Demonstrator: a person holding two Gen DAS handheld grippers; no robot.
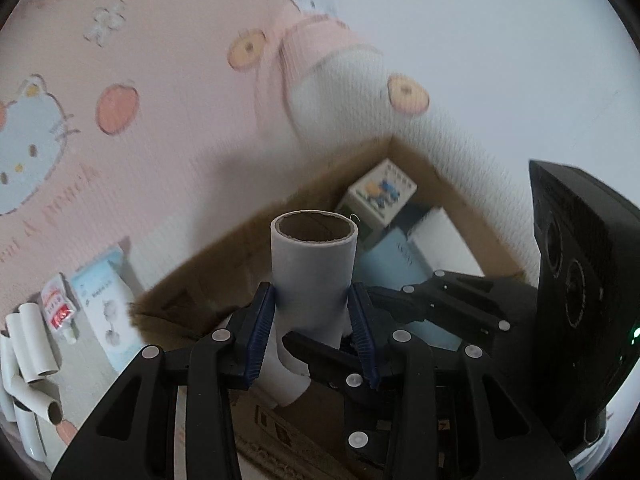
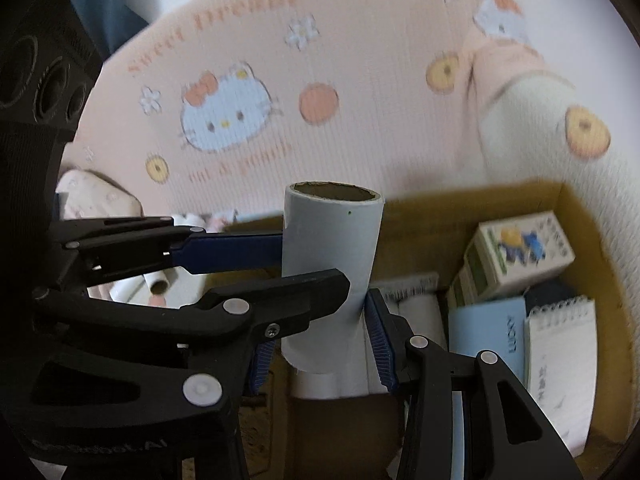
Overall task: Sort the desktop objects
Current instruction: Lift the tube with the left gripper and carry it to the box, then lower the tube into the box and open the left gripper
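Cardboard tube (image 1: 314,264) stands upright, long axis vertical, above the near edge of the open cardboard box (image 1: 460,200); left tool (image 1: 314,320) clamps its middle, right tool (image 2: 320,320) pinches its lower end; the box interior lies just ahead and below both.

"Sweet" is showing on the pink Hello Kitty mat (image 2: 248,80) — "LUCKY" is sitting on the light-blue box (image 2: 490,336).

Both the left hand-held gripper (image 1: 314,330) and the right hand-held gripper (image 2: 320,344) are clamped, crossing each other.
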